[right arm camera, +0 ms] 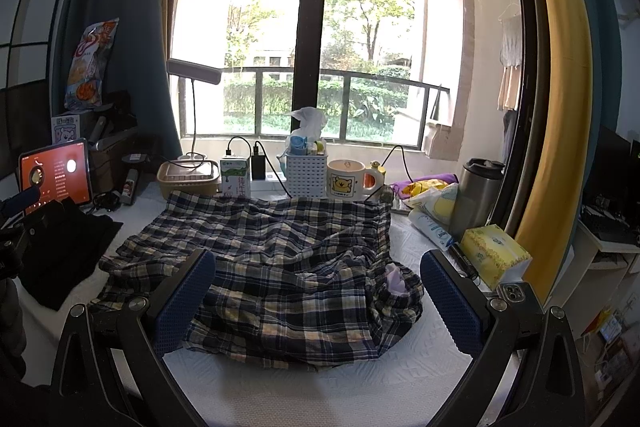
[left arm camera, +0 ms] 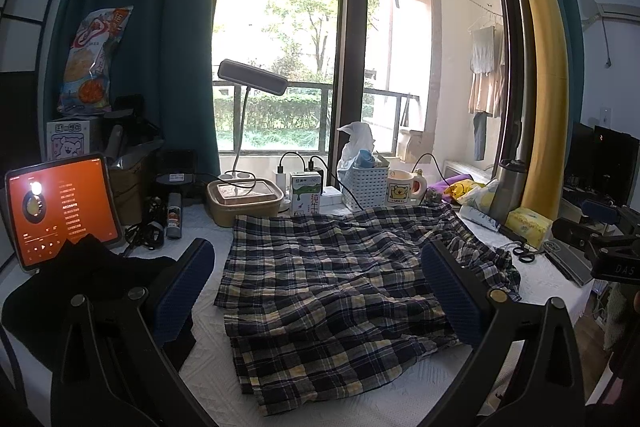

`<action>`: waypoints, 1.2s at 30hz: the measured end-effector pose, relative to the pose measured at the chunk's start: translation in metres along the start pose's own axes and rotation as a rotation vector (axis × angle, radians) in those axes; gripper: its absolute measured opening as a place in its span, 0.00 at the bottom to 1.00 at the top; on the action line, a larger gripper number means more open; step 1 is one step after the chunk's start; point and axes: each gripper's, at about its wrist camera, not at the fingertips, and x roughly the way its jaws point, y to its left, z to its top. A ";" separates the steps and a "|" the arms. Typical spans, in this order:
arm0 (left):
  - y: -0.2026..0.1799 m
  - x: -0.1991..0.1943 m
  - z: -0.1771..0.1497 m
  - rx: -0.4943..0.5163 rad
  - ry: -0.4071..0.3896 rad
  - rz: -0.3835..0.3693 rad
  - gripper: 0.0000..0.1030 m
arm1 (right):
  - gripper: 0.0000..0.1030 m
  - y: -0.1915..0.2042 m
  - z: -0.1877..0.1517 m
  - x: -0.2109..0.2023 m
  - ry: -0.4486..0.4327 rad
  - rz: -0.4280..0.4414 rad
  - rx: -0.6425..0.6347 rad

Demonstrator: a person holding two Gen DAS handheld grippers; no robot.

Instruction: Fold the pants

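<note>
- Pants [left arm camera: 336, 287] of thin plaid cotton look light and limp; my judgement is they will drape and slide rather than hold a crease, so each fold needs a flat lay-down.
- Cloth carries a navy, white and pale yellow check, rumpled all over, with a gathered waistband bunched up at the right jaw side in the right wrist view.
- They lie spread on the white quilted counter [right arm camera: 320, 391], directly ahead of and partly between both sets of jaws, one layer already overlapping another at the near hem.
- Left gripper [left arm camera: 320, 301] hangs with jaws spread wide and released, holding nothing; the fabric sits below the blue pads [left arm camera: 182, 291], and contact cannot be told.
- Right gripper [right arm camera: 320, 301] likewise has jaws parted and empty over the near edge.
- Best hold, as I judge it: pinch both layers at the waistband corner [right arm camera: 400, 291] with 1 gripper and the hem corner with the other.
- Mug [right arm camera: 352, 179] and milk carton [right arm camera: 236, 177] stand just beyond the far edge; a wide swing could clip them.
</note>
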 end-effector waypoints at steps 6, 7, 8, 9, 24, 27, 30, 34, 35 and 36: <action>0.000 0.000 0.000 0.001 0.000 0.000 0.99 | 1.00 0.000 0.000 0.000 0.000 0.000 0.000; 0.000 0.000 0.000 0.000 0.000 0.000 0.99 | 1.00 0.000 0.000 0.000 0.000 0.000 0.000; 0.001 0.000 0.000 0.000 0.000 0.000 0.99 | 1.00 0.000 0.000 -0.001 0.000 0.000 0.000; 0.000 0.000 0.000 0.000 0.000 0.000 0.99 | 1.00 0.000 0.000 0.000 0.000 0.000 0.000; 0.004 0.024 0.004 0.065 0.030 0.031 0.99 | 1.00 0.002 -0.002 0.017 0.019 0.024 -0.016; 0.010 0.045 0.003 0.067 0.064 0.030 0.99 | 1.00 -0.005 -0.003 0.037 0.048 0.026 -0.011; 0.022 0.074 -0.002 0.052 0.128 0.045 0.99 | 1.00 -0.014 -0.005 0.065 0.094 0.017 -0.005; 0.040 0.111 -0.010 0.030 0.220 0.074 0.99 | 1.00 -0.028 -0.009 0.100 0.148 -0.004 -0.007; 0.043 0.115 -0.012 0.026 0.231 0.080 0.99 | 1.00 -0.033 -0.010 0.107 0.161 -0.014 -0.006; 0.047 0.119 -0.016 0.023 0.245 0.080 0.99 | 1.00 -0.039 -0.012 0.113 0.175 -0.023 -0.002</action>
